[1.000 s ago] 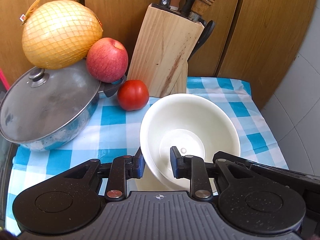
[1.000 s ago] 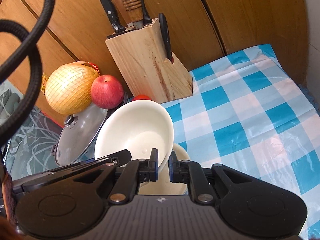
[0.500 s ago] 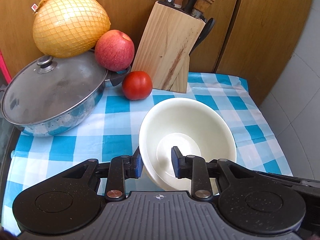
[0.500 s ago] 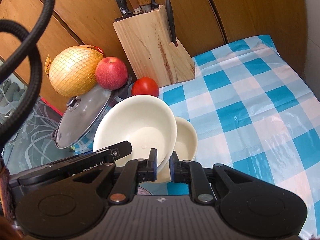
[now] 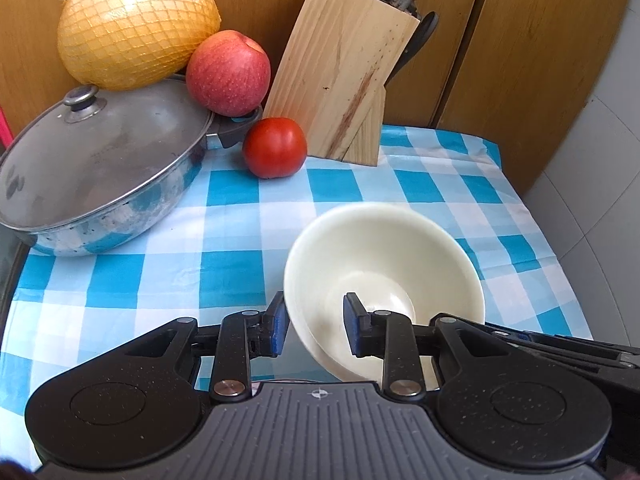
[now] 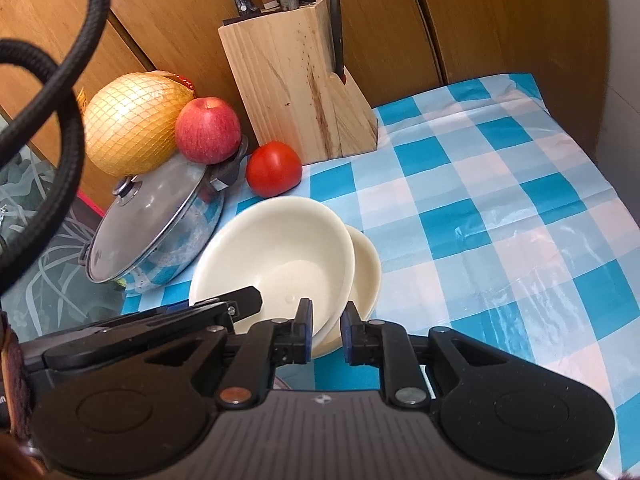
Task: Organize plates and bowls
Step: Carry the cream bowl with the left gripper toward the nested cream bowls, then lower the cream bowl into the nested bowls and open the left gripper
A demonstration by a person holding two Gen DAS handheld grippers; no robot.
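Note:
A cream bowl (image 5: 384, 264) rests tilted inside a second cream bowl (image 6: 366, 264) on the blue checked cloth. In the right wrist view the upper bowl (image 6: 280, 248) leans left over the lower one. My left gripper (image 5: 316, 326) is open, its pads standing either side of the upper bowl's near rim without clamping it. My right gripper (image 6: 325, 332) is open a little, its pads astride the near rims of the stacked bowls. The left gripper's body (image 6: 160, 320) shows at the lower left of the right wrist view.
A lidded steel pan (image 5: 100, 168) sits at the left with a netted pomelo (image 5: 136, 24) and a red apple (image 5: 228, 74) behind it. A tomato (image 5: 275, 148) and a wooden knife block (image 5: 344, 80) stand at the back. Wooden cabinet doors close off the rear.
Both grippers have opened and let go of the bowl rim. Both have drawn back toward me, so the bowls sit lower and nearer in view.

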